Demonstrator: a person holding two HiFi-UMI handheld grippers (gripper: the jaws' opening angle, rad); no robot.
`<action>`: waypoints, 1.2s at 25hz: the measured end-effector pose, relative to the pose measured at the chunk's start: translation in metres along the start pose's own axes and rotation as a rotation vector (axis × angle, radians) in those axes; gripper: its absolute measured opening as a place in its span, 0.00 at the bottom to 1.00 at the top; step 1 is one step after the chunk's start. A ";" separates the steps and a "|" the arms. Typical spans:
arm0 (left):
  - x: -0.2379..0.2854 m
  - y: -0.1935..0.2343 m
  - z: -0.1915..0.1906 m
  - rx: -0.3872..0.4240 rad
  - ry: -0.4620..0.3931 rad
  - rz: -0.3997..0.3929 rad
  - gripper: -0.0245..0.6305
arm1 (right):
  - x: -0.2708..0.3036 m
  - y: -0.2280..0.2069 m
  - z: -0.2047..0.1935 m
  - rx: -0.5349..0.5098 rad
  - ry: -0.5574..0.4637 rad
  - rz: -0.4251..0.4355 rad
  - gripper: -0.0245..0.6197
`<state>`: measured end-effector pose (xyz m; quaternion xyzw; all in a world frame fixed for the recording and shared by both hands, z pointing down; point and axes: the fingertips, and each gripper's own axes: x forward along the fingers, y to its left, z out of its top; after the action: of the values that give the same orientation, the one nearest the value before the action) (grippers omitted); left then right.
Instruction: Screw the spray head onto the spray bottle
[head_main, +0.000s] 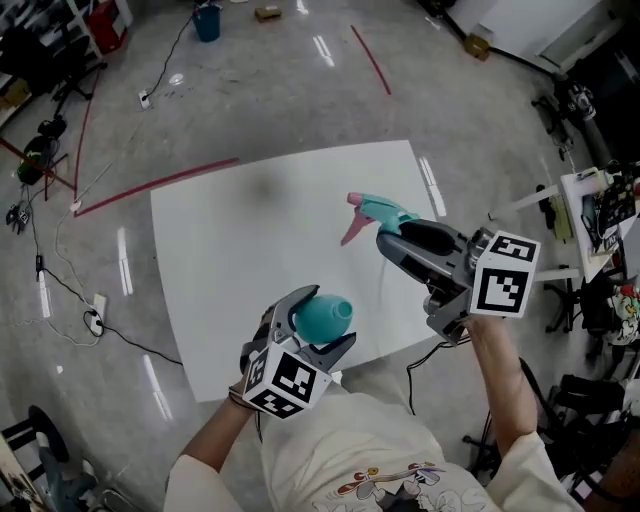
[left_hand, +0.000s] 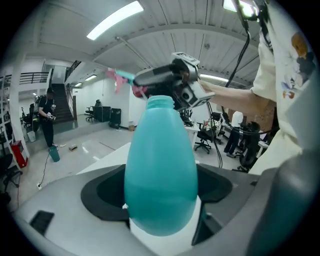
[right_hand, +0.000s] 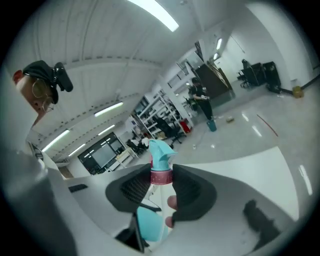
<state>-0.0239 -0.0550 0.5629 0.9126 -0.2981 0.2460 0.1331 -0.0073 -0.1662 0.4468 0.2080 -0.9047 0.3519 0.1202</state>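
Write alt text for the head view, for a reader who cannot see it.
Seen from above, the left gripper holds a teal spray bottle and the right gripper a teal-and-pink spray head, the two parts apart, over a white table.

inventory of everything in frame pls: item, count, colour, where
spray bottle: 1, teal, neck bare, held over the table's near edge
spray head: 1, teal with pink trigger, held above the table
table: 1, white, centre
container: 1, blue, on the far floor
tape lines: several, red, on the floor
cables: black, floor at left
left gripper: shut on spray bottle
right gripper: shut on spray head
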 end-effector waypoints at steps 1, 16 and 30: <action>-0.005 -0.004 0.007 -0.003 -0.001 -0.003 0.65 | -0.005 0.023 0.018 -0.033 -0.039 0.035 0.25; -0.043 -0.055 0.108 -0.021 -0.043 -0.101 0.65 | -0.085 0.173 0.119 -0.294 -0.299 0.347 0.25; -0.091 -0.066 0.221 0.010 -0.152 -0.316 0.65 | -0.120 0.212 0.109 -0.391 -0.243 0.612 0.25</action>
<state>0.0340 -0.0454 0.3222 0.9648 -0.1589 0.1537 0.1425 -0.0062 -0.0651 0.1997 -0.0584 -0.9827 0.1648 -0.0610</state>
